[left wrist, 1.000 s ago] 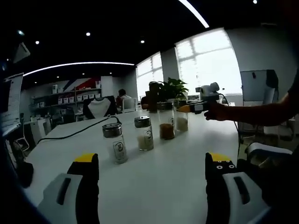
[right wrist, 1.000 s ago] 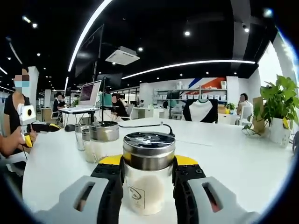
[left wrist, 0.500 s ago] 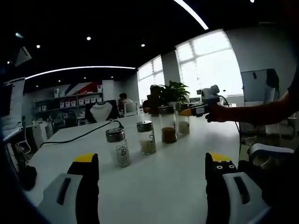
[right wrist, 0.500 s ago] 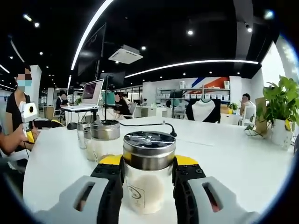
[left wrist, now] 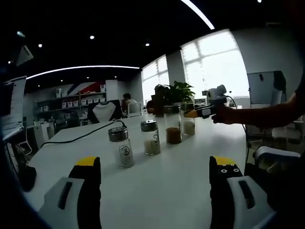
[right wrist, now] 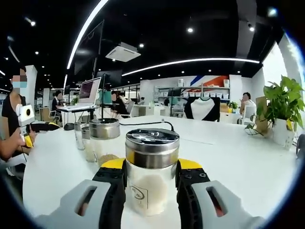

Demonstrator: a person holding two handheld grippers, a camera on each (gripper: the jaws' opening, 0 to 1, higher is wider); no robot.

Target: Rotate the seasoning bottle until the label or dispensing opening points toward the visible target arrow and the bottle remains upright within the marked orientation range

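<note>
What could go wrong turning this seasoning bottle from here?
The right tool grips the seasoning bottle below its metal cap, so the smooth body might slip or tip while twisting. The neighbouring bottle stands close behind on the left, and a swing could knock it. No target arrow shows on the white table, so aiming may be guesswork.

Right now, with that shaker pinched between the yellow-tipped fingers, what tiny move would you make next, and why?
Probably a slow twist about its upright axis. The right gripper is shut on the seasoning bottle, which stands upright on the white table, its label off to one side. I see no target arrow, so I cannot say how far.
</note>
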